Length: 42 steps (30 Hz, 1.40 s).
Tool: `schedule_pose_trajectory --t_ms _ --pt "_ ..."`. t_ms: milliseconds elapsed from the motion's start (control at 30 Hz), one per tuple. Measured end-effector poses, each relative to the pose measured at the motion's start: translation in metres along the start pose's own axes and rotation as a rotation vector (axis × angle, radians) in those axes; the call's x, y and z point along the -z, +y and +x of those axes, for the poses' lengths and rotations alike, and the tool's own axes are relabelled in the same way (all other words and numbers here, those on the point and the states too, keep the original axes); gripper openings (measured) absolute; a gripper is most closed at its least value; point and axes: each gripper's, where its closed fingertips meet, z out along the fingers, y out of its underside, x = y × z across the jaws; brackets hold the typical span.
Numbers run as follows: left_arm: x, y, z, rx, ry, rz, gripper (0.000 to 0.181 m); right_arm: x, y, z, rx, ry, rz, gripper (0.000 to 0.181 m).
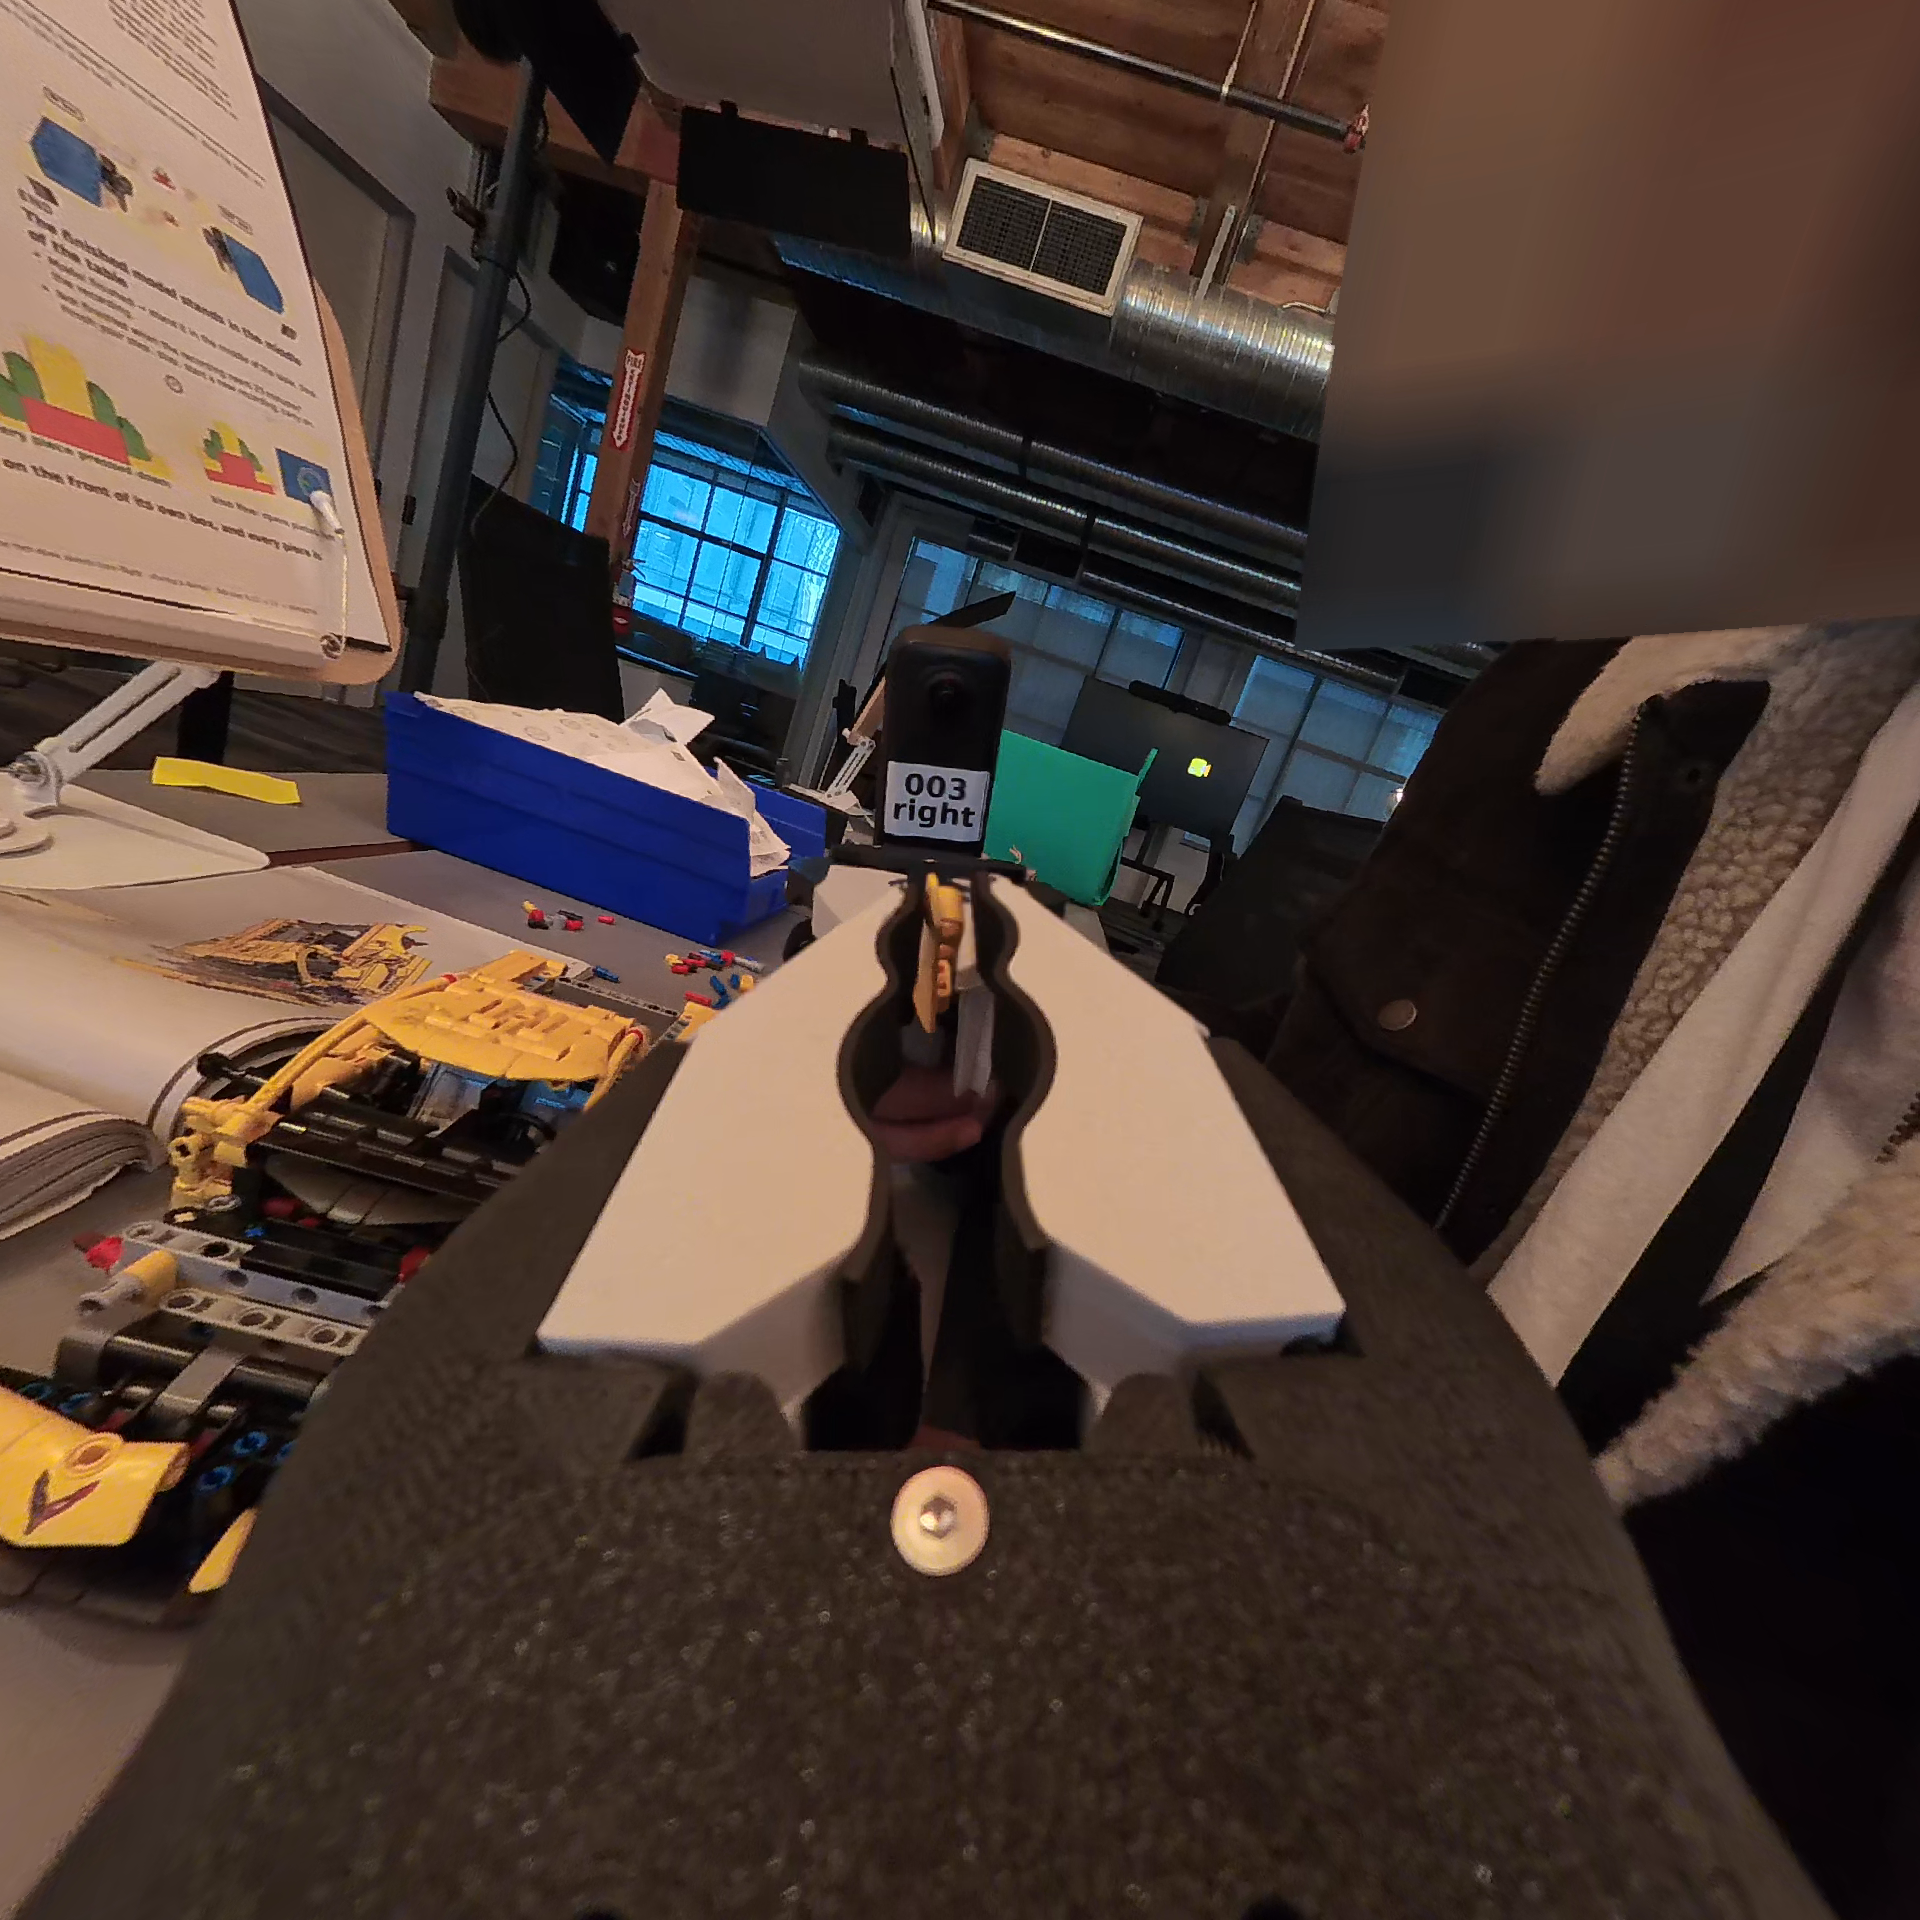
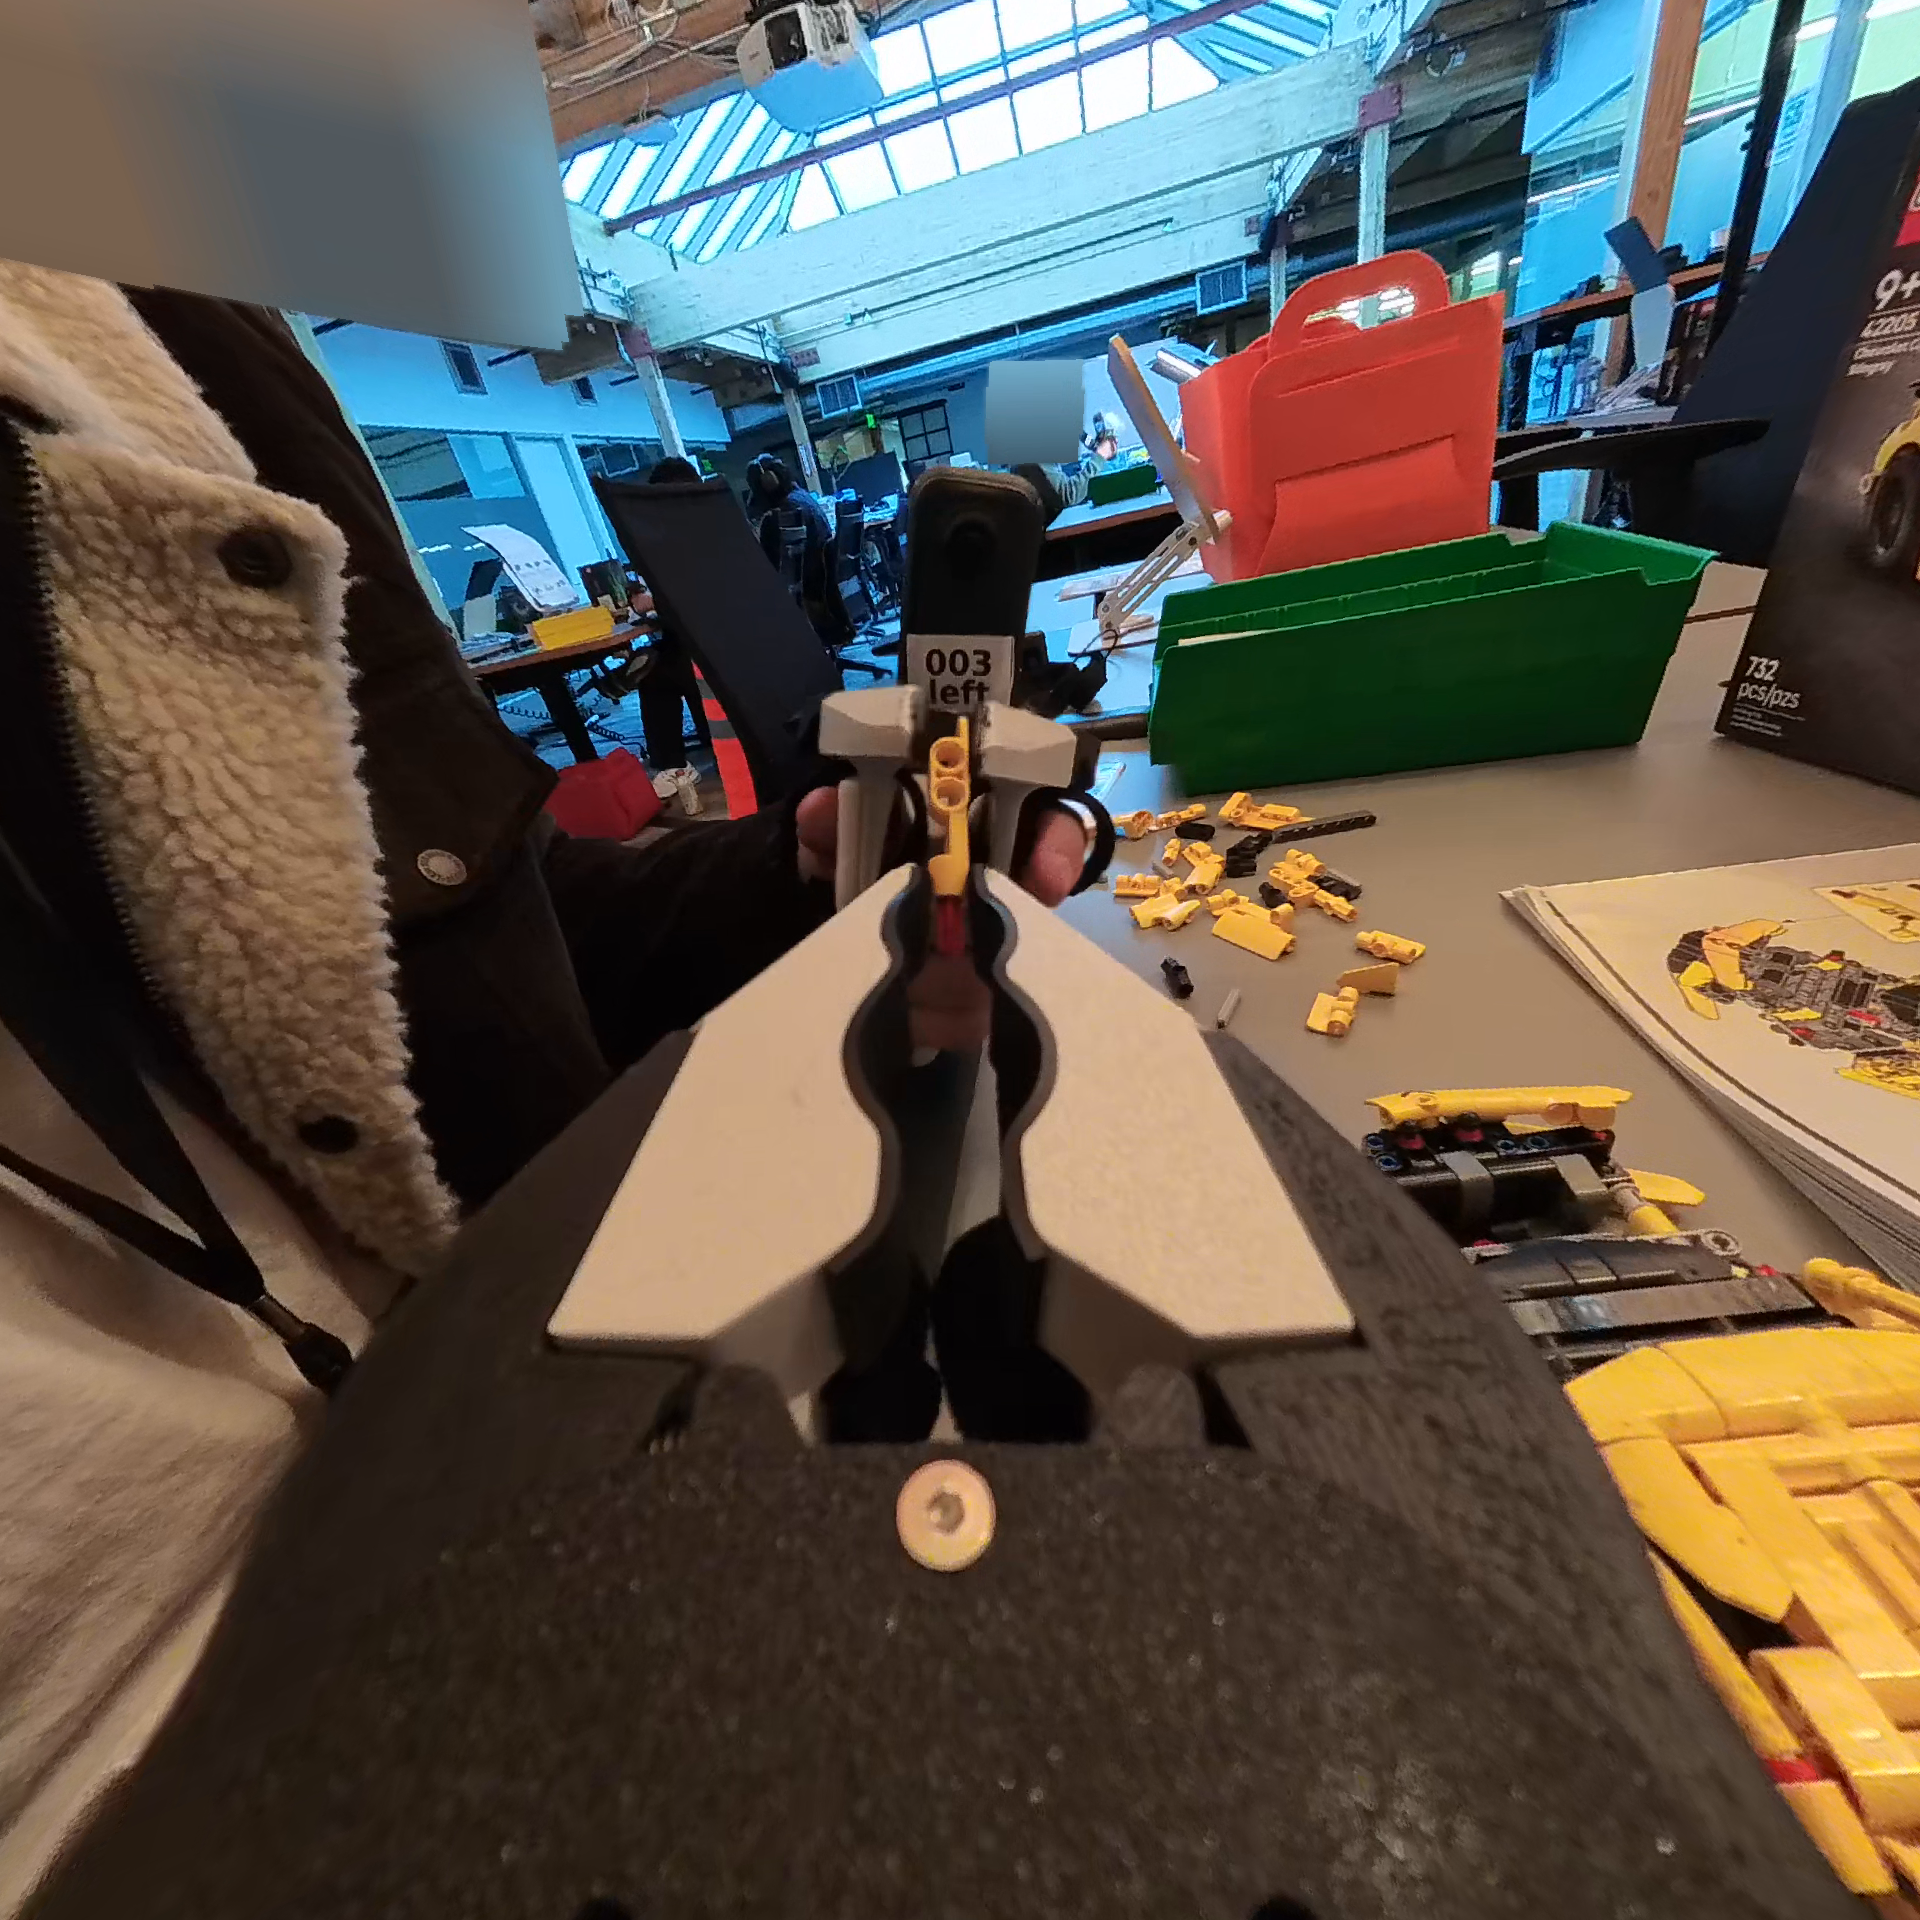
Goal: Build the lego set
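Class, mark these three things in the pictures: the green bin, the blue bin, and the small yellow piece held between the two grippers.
green bin (image 2: pixel 1392 686), right wrist view, on its front wall.
blue bin (image 1: pixel 561 821), left wrist view, on its long side wall.
yellow piece (image 2: pixel 948 800), right wrist view, on its middle.

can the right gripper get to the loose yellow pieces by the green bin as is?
Probably not yet: the right gripper is shut on a small yellow piece, which the left gripper also grips. The loose yellow pieces lie unobstructed on the table.
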Motion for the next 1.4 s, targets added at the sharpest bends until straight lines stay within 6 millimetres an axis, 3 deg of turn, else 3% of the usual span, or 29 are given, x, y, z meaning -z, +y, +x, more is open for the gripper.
schedule_pose_trajectory --t_ms 833,933,1000,1067,1100,1233,1333,1400 --pt "-0.001 0.003 0.001 -0.053 -0.013 -0.022 0.007 0.002 -0.004 -0.001 -0.023 -0.015 0.015 0.006" --pt "0.0 0.005 -0.003 -0.073 -0.039 -0.046 0.007 0.007 -0.006 0.006 0.01 0.034 0.002 0.009" --pt "0.0 0.005 -0.004 -0.091 -0.045 -0.052 0.007 0.03 -0.021 0.024 0.045 0.157 -0.03 0.018" --pt "0.002 0.01 -0.012 -0.12 -0.098 -0.088 0.007 0.073 -0.026 0.045 0.043 0.352 -0.158 0.025" --pt "0.003 0.015 -0.016 -0.135 -0.124 -0.122 0.007 0.094 -0.02 0.045 0.061 0.404 -0.24 0.025" --pt "-0.001 0.036 -0.027 -0.181 -0.19 -0.239 0.007 0.163 0.067 0.028 0.044 0.506 -0.763 0.023" --pt "-0.003 0.039 -0.027 -0.175 -0.194 -0.249 0.007 0.179 0.102 0.011 -0.002 0.501 -0.81 0.019" --pt "-0.002 0.039 -0.028 -0.156 -0.198 -0.247 0.007 0.194 0.114 0.016 -0.008 0.57 -0.822 0.019"
